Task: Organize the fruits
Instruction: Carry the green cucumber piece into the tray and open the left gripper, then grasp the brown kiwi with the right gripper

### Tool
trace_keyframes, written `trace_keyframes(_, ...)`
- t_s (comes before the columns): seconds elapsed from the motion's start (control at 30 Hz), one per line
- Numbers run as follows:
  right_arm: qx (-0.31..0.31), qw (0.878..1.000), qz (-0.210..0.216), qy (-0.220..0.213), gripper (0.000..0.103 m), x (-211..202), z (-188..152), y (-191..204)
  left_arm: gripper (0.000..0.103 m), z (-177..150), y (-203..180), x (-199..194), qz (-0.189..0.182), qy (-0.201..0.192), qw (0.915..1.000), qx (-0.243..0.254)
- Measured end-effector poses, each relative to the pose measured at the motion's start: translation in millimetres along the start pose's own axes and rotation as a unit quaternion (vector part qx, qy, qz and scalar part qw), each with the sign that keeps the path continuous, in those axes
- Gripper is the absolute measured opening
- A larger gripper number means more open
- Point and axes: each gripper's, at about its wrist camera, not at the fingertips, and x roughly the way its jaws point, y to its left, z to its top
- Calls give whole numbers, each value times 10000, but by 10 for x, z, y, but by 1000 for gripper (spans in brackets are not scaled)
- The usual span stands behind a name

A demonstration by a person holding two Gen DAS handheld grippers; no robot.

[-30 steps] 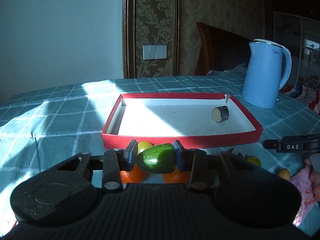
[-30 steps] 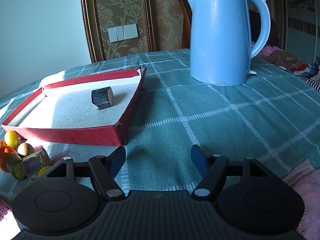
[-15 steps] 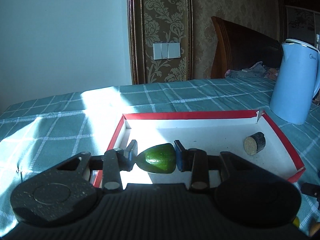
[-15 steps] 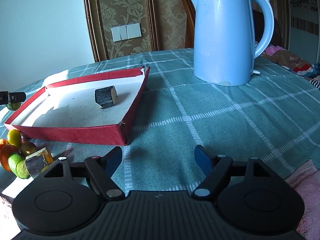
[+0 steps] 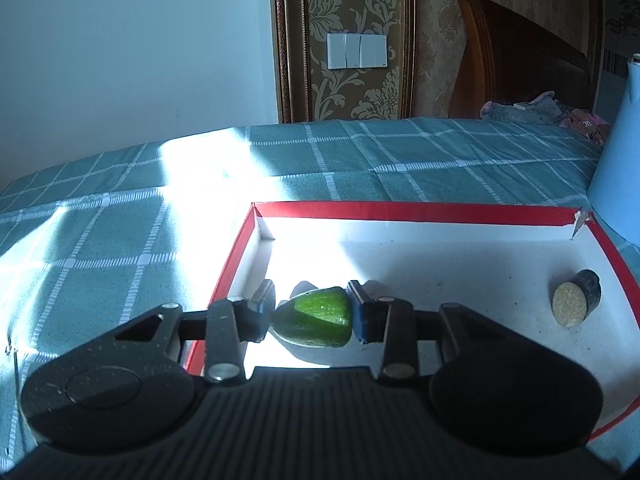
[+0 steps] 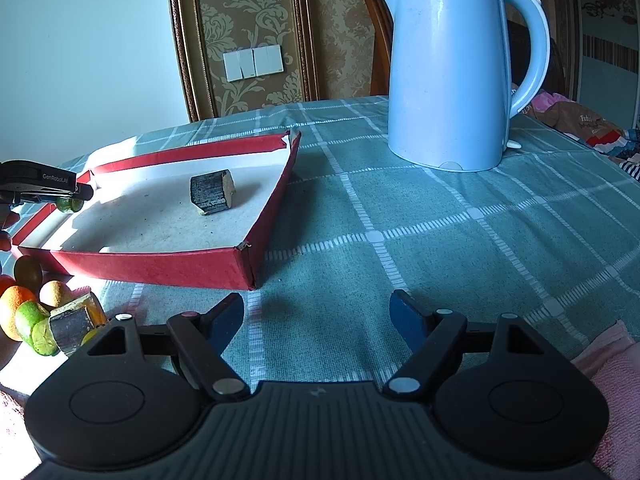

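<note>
A checked green tablecloth point(image 6: 460, 216) is covering the table, and a tall blue kettle point(image 6: 452, 76) is standing on it beside a shallow red tray point(image 6: 160, 268). A dark cut chunk point(image 6: 212, 192) is lying inside the tray. The right gripper point(image 6: 318, 316) is hovering over bare cloth, jaws released and having just been widening, nothing between them. The left gripper point(image 5: 312, 312) is clenching a green fruit piece point(image 5: 316, 316) over the tray's near left corner. More fruit point(image 6: 36, 312) is sitting in a heap outside the tray.
</note>
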Motion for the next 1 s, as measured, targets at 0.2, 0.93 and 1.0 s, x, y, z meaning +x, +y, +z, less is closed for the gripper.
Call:
trace_keyframes(0.2, -7, 10000, -5, 3, 80, 3, 1, 0, 35, 14, -7, 84, -53, 299, 9995, 5)
trace_keyframes(0.93, -84, 10000, -40, 30, 83, 14, 3, 14, 75, -1158, 246, -1665, -85, -879, 9961, -89)
trace_keyframes(1.0, -86, 9999, -48, 32, 84, 14, 2, 12, 75, -1306, 297, -1720, -129, -757, 9968, -233)
